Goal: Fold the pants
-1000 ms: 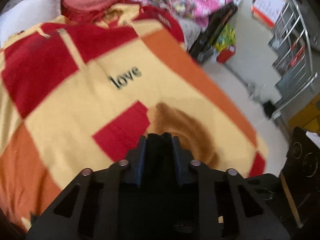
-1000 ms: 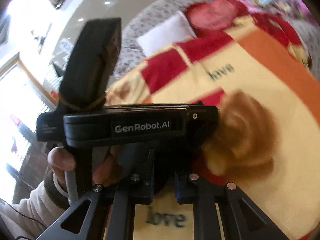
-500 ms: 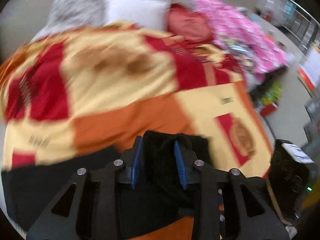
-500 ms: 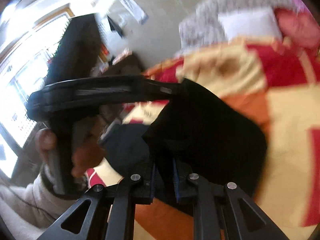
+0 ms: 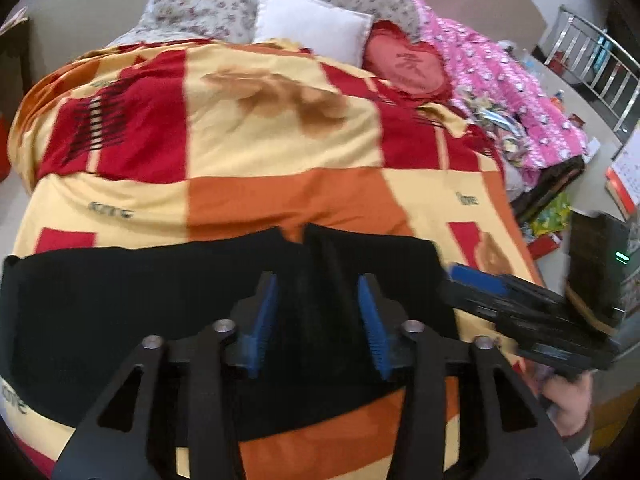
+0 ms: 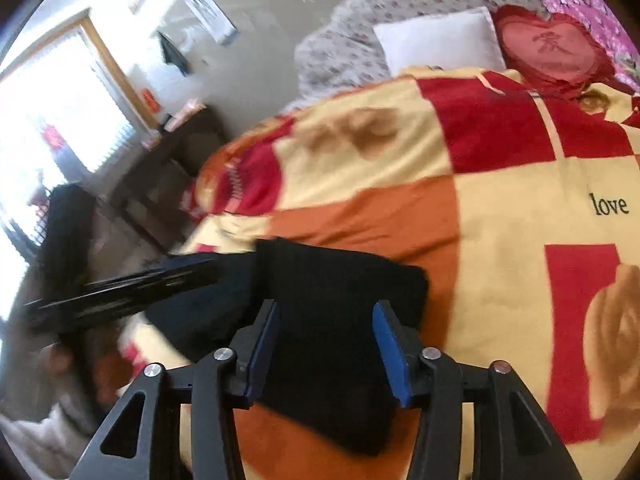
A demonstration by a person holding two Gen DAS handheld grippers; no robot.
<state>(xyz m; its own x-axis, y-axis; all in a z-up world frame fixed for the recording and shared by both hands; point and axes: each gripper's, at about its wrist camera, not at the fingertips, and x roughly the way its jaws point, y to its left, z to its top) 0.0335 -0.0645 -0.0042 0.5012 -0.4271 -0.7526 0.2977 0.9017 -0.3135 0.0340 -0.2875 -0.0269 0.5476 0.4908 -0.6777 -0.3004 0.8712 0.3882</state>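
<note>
Black pants (image 5: 132, 304) lie flat across the near part of a bed covered by a red, yellow and orange blanket (image 5: 280, 152). My left gripper (image 5: 318, 320) is open just above the pants, its blue pads (image 5: 264, 320) apart over a fold in the cloth. My right gripper (image 6: 326, 352) is open over the right end of the pants (image 6: 340, 300), nothing between its pads. The right gripper also shows in the left wrist view (image 5: 520, 312), and the left one in the right wrist view (image 6: 120, 292).
A white pillow (image 5: 308, 28), a red heart cushion (image 5: 404, 64) and a pink quilt (image 5: 512, 92) lie at the bed's head. A metal rail (image 5: 592, 60) and floor clutter (image 5: 552, 212) are to the right. A dark cabinet (image 6: 168, 168) and bright window (image 6: 60, 120) are to the left.
Both grippers were shut on the pants and carried them across the bed. Now the pants lie on the blanket and both grippers have opened and let go.
</note>
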